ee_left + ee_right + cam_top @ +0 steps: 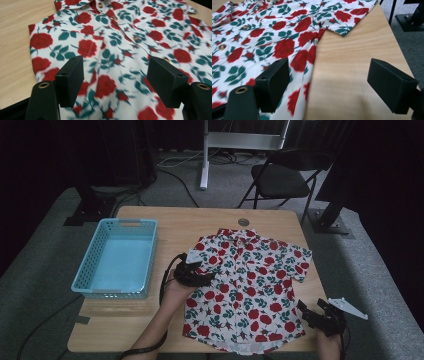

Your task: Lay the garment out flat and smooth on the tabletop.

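Rose-print shirt (250, 287) flat on table (165, 222), left gripper (192, 270) fingers apart over it, right gripper (320, 317) fingers apart beside its hem

shirt (247, 290) flat on table (170, 220), basket (118, 257) to its left

No lettering, label, brand or number can be read anywhere. The shirt (247, 287) carries a rose print, no words.

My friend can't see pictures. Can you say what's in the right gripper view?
The right gripper has its two black jaws wide open, holding nothing, over the edge of a white shirt with red roses. The shirt lies flat on a wooden table.
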